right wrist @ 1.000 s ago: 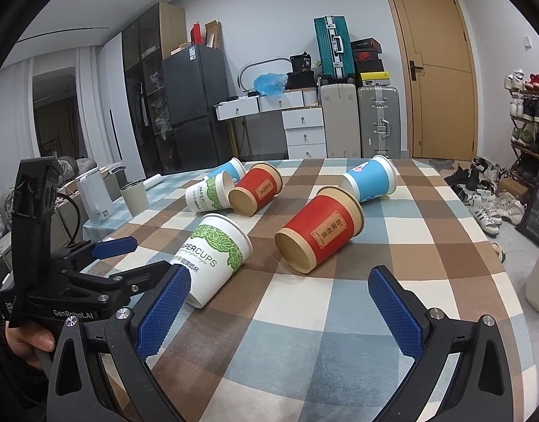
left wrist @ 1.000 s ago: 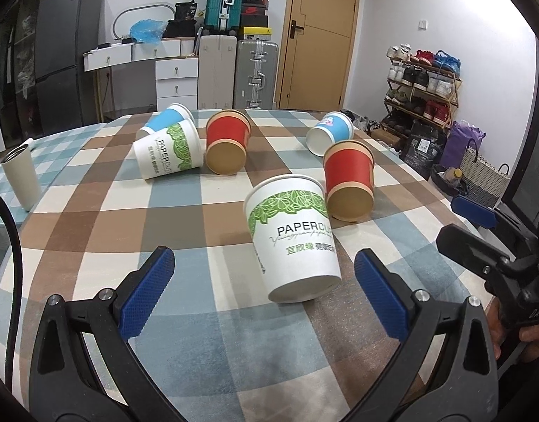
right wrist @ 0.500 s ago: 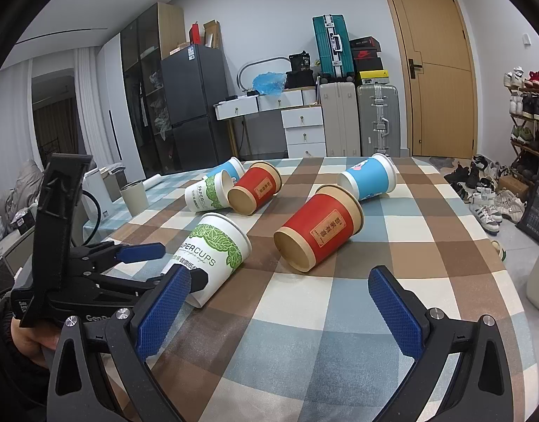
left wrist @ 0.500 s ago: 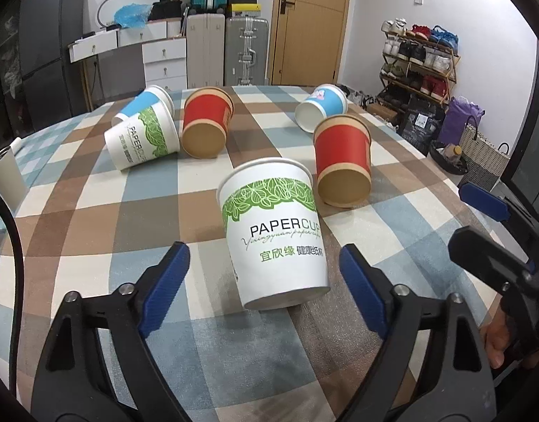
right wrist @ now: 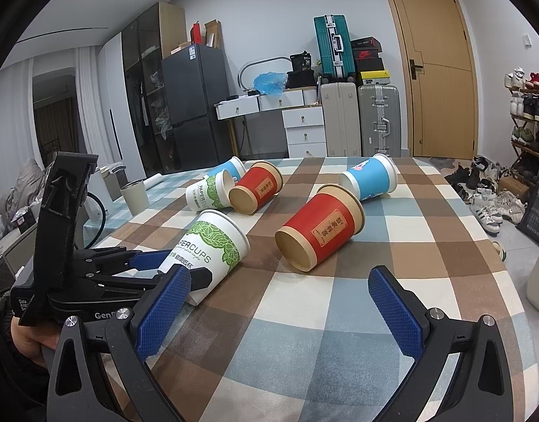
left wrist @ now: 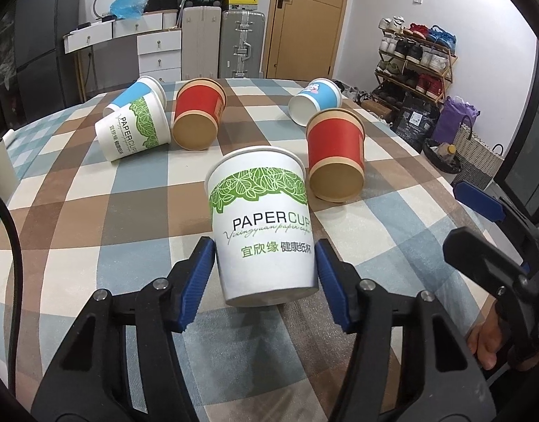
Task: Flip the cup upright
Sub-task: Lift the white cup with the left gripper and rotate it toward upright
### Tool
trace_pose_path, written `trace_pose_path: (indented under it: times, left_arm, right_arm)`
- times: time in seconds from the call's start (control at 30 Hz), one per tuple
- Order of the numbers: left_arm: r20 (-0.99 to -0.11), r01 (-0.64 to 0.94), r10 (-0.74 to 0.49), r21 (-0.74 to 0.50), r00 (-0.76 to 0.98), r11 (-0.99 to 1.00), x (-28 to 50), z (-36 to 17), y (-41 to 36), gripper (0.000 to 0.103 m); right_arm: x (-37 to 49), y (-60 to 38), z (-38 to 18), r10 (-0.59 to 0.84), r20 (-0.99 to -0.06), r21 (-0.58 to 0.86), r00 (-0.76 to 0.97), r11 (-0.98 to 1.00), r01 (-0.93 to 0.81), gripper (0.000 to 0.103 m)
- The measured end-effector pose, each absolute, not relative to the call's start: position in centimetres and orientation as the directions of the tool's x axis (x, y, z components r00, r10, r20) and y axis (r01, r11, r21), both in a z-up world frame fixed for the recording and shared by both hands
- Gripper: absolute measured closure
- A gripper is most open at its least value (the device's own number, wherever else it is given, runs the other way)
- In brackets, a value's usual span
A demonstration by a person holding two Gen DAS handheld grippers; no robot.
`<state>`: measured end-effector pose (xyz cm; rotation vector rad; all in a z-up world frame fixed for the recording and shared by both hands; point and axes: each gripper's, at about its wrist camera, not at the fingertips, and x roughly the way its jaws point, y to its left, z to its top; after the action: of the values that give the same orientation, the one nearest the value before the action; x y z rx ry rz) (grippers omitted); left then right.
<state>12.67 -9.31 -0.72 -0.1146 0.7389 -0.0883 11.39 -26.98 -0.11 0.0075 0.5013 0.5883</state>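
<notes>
The checked table (left wrist: 76, 211) carries a white paper cup (left wrist: 266, 225) with green leaf print, lying on its side, base between the left hand-held gripper (left wrist: 264, 276) fingers, narrowed beside it; right hand-held gripper (right wrist: 276, 313) wide, empty

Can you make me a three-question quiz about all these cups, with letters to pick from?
1. Where is the nearest white leaf-print cup?
A. between the left gripper's fingers
B. on the floor
C. inside a red cup

2. How many red cups lie on the table?
A. one
B. two
C. four

3. How are the right gripper's fingers?
A. shut on a cup
B. wide apart, holding nothing
C. out of sight

Answers: 1 A, blue pads flank its base. 2 B, a near red cup and a far red cup. 3 B, only tablecloth between them.
</notes>
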Motion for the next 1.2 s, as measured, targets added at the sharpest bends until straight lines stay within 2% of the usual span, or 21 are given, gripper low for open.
trace_pose_path:
  times: [0.6,1.2]
  left_arm:
    - [-0.595,-0.037,-0.074,-0.171,0.800,0.985,8.9,1.6,-6.4,0.047]
    - [-0.568,-0.062,-0.058,-0.190,0.821,0.980,3.3,2.1,-4.2,0.047]
  right_arm:
    - [10.9,-26.1,-0.1,0.553,-0.450,0.137,0.701,0.819,-0.557,0.000]
    - [9.5,-24.1,-0.3,0.587,-0.461,0.124,0.665,0.785,-0.607,0.000]
